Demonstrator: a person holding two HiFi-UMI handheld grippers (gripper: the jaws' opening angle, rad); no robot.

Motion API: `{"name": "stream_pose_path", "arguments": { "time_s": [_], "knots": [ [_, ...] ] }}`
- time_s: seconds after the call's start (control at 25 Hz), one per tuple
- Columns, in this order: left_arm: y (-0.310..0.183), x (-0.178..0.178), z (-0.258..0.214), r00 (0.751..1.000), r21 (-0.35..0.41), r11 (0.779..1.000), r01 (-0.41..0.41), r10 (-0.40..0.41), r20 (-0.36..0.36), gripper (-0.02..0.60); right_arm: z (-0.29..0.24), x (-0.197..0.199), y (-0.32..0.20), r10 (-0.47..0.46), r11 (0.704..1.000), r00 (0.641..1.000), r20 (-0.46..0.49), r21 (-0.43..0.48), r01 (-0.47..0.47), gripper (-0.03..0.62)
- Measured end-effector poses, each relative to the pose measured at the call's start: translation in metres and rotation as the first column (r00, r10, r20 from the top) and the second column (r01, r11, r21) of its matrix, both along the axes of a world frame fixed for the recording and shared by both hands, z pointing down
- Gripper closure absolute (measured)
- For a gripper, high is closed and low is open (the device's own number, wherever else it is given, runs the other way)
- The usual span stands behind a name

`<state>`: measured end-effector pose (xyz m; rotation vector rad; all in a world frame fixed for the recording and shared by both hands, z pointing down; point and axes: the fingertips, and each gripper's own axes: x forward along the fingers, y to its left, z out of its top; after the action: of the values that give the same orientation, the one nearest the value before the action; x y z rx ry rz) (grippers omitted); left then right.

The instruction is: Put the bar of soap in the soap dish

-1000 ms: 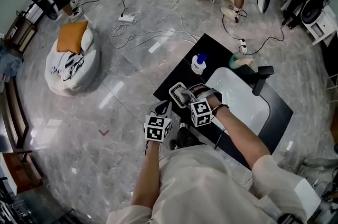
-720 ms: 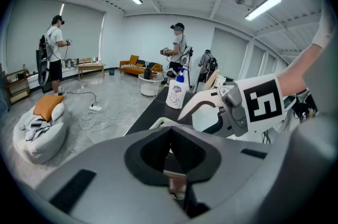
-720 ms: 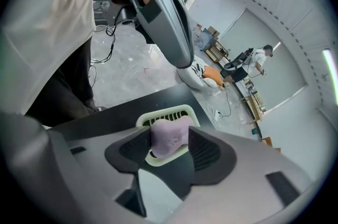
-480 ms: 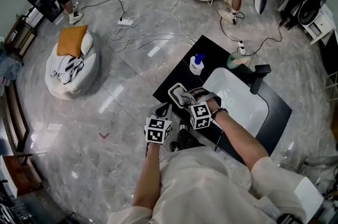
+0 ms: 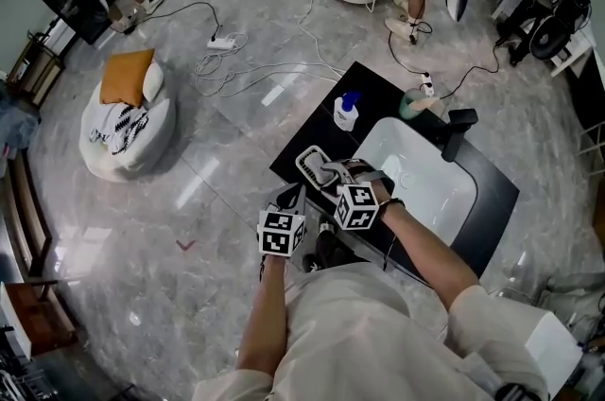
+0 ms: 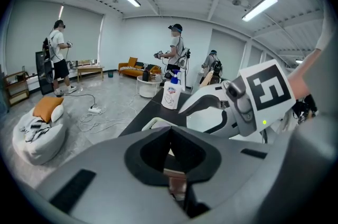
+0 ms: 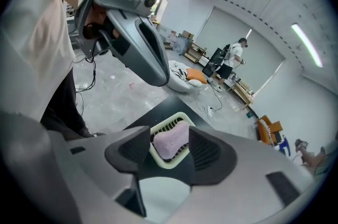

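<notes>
Right gripper (image 7: 169, 128): tongs spread, one jaw either side of the soap bar (image 7: 170, 141). Dish rim showed between the left jaw and the bar, so no pinch there. Contact on the other side couldn't be judged.
Soap bar: pale pink-lilac, lying slightly tilted in the soap dish (image 7: 165, 164), on its ribbed floor.
Soap dish: cream, slotted, sat on the black counter (image 5: 317, 130) at its near-left corner, just left of the white sink (image 5: 416, 172).
Right arm (image 5: 425, 248): bare forearm, reaching forward-left from the torso across the counter's near edge. The hand was wrapped round the handle, the marker cube faced up, and the jaws pointed down and away onto the dish.
Left gripper (image 5: 293, 197): tongs pressed together in a closed V, nothing between them.
Left arm (image 5: 260, 314): bare forearm, running straight forward from the torso. The gripper was held low at the counter's near corner, just beside the right gripper and pointing the same way, short of the dish.
Other items on the counter: pump bottle (image 5: 346, 113) with a blue top at the far-left edge, black faucet (image 5: 454, 134) behind the sink.
Background: other people standing further back in the room, cables on the floor.
</notes>
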<state>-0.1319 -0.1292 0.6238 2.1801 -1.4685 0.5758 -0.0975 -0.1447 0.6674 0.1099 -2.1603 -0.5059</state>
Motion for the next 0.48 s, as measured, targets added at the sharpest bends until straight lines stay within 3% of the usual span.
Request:
{"name": "stream_pose_path", "arguments": {
  "time_s": [0.2, 0.36, 0.48],
  "knots": [
    [0.003, -0.003, -0.005, 0.999, 0.019, 0.999, 0.035, -0.034, -0.008, 0.574, -0.014, 0.005, -0.001, 0.181, 0.979, 0.979, 0.098, -0.112, -0.170, 0.366],
    [0.006, -0.002, -0.006, 0.999, 0.033, 0.998, 0.050, -0.050, -0.008, 0.574, -0.022, 0.017, -0.005, 0.393, 0.905, 0.899, 0.191, -0.251, -0.343, 0.365],
    [0.009, 0.001, -0.007, 0.999, 0.041, 0.998, 0.047, -0.047, -0.010, 0.574, -0.027, 0.026, -0.003, 0.457, 0.881, 0.860, 0.226, -0.251, -0.402, 0.366]
  ]
}}
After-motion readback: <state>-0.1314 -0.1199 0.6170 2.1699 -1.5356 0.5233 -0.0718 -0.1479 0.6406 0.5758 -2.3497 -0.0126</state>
